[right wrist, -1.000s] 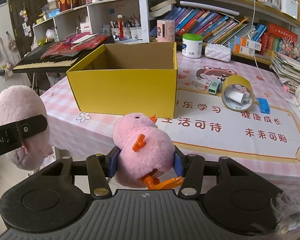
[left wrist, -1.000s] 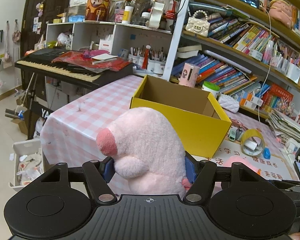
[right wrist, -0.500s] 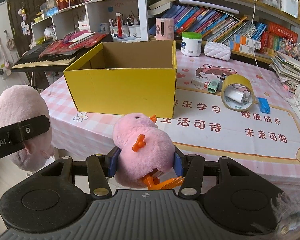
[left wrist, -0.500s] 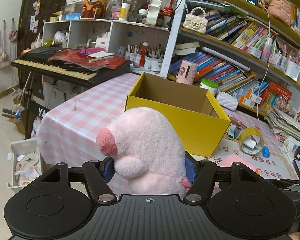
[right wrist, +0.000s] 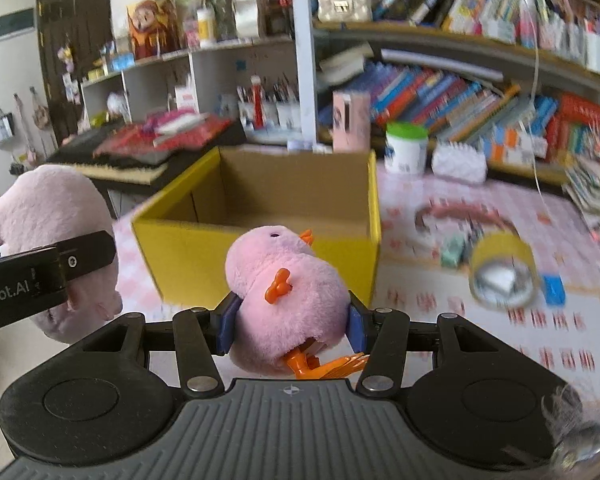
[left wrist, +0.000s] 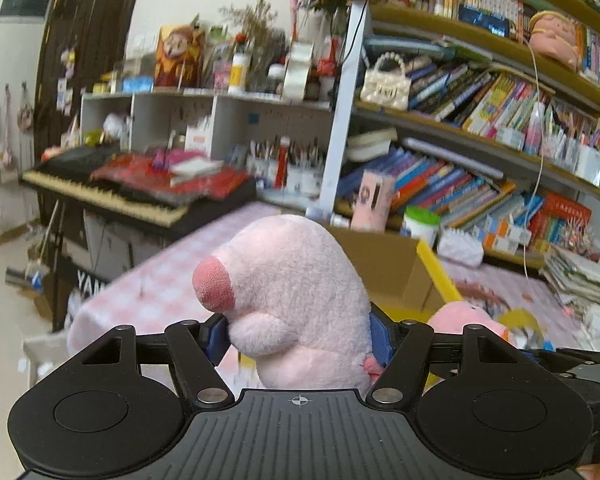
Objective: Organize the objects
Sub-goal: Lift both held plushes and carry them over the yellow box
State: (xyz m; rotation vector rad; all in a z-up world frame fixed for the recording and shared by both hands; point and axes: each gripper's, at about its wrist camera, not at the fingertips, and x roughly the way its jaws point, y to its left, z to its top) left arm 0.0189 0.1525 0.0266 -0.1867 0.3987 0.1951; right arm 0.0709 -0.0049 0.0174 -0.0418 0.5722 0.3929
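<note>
My left gripper [left wrist: 298,336] is shut on a big pink plush pig [left wrist: 292,292], its snout pointing left. The right gripper [right wrist: 290,326] is shut on a smaller pink plush chick [right wrist: 288,292] with orange wing and feet. An open yellow cardboard box [right wrist: 260,236] stands on the table just beyond both toys, its brown inside showing. In the right wrist view the pink plush pig [right wrist: 52,216] hangs at the left, level with the box's near wall. In the left wrist view the chick [left wrist: 468,316] peeks out at lower right, and the box [left wrist: 396,276] is mostly hidden behind the pig.
A pink checked tablecloth [right wrist: 420,208] covers the table. A roll of yellow tape [right wrist: 500,272], a blue item [right wrist: 554,290], a green-lidded jar [right wrist: 406,148] and a pink tube [right wrist: 350,120] lie right of and behind the box. Bookshelves [left wrist: 480,120] rise behind; a keyboard piano [left wrist: 120,188] stands at left.
Both grippers have moved forward and up toward the box with their toys. The box now looks nearer, and I see further into it in the right wrist view. Both grips are unchanged.
</note>
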